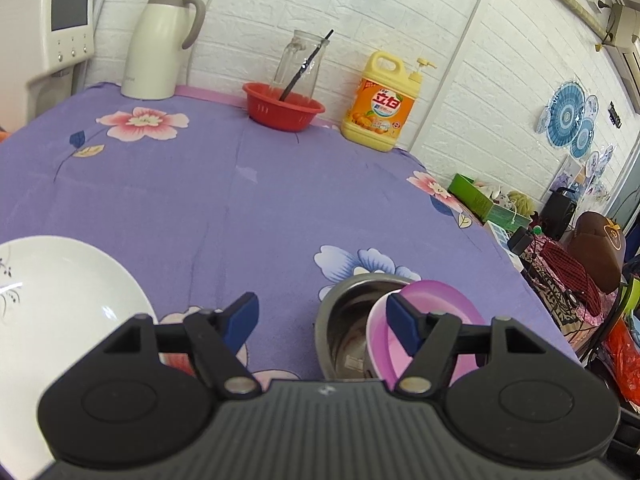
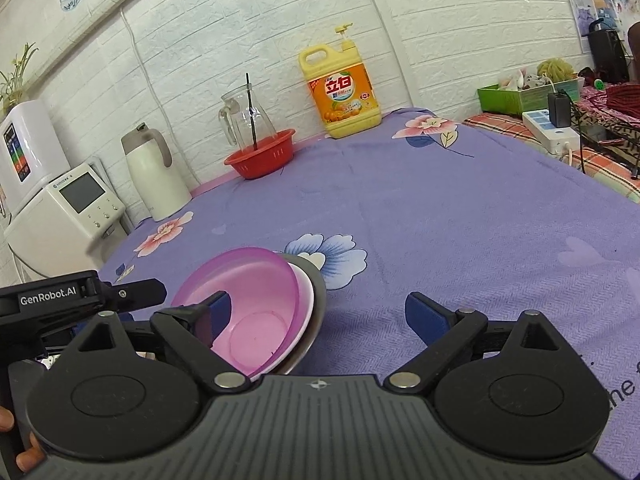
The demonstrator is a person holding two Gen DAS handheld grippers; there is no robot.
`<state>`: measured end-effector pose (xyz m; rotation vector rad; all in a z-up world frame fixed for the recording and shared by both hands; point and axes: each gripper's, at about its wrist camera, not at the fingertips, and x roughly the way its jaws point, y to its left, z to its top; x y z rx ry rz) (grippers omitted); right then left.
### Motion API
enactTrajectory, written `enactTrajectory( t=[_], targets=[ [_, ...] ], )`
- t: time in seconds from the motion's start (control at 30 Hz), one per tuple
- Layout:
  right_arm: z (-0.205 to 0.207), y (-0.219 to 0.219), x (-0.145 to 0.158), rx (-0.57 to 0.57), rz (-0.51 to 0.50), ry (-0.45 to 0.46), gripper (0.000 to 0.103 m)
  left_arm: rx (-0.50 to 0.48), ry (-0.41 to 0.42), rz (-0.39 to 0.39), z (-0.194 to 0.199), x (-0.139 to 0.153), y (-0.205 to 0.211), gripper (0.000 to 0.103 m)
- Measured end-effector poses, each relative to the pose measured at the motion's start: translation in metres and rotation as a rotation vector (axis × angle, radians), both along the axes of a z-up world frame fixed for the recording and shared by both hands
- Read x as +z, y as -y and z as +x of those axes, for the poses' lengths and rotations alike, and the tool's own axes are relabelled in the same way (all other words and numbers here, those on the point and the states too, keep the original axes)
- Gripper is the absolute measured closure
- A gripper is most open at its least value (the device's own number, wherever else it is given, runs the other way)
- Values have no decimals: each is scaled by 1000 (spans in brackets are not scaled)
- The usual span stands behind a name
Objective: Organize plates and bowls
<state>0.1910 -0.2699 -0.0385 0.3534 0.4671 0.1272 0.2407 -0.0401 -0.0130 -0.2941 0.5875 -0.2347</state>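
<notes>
Bowls sit nested near the front of the counter: a translucent purple plastic bowl (image 2: 256, 312) tilts inside a pale pink bowl (image 2: 306, 304), both in a dull stainless-steel bowl (image 1: 348, 320). To their left lies a glossy white round plate (image 1: 60, 312) with a small dark sprig pattern, well apart from them. The left gripper (image 1: 322, 320) is wide open and holds nothing. The right gripper (image 2: 318, 316) is also spread wide and empty, its left finger in front of the purple bowl. A purple floral cloth (image 2: 440, 220) covers the counter, with open room behind the bowls. Along the white brick-pattern wall (image 2: 280, 20) stand a red plastic basket (image 2: 260, 158) and a yellow detergent jug (image 2: 340, 92).
</notes>
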Motion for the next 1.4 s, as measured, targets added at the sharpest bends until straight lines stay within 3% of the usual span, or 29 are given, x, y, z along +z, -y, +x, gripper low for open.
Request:
enactTrajectory(
  t=[0.9, 1.4],
  targets=[
    [6, -6, 6, 21, -40, -29, 0, -36, 0, 4, -5, 8, 3, 32],
    [26, -8, -8, 41, -72, -92, 0, -61, -73, 73, 21, -10, 18, 31]
  ],
)
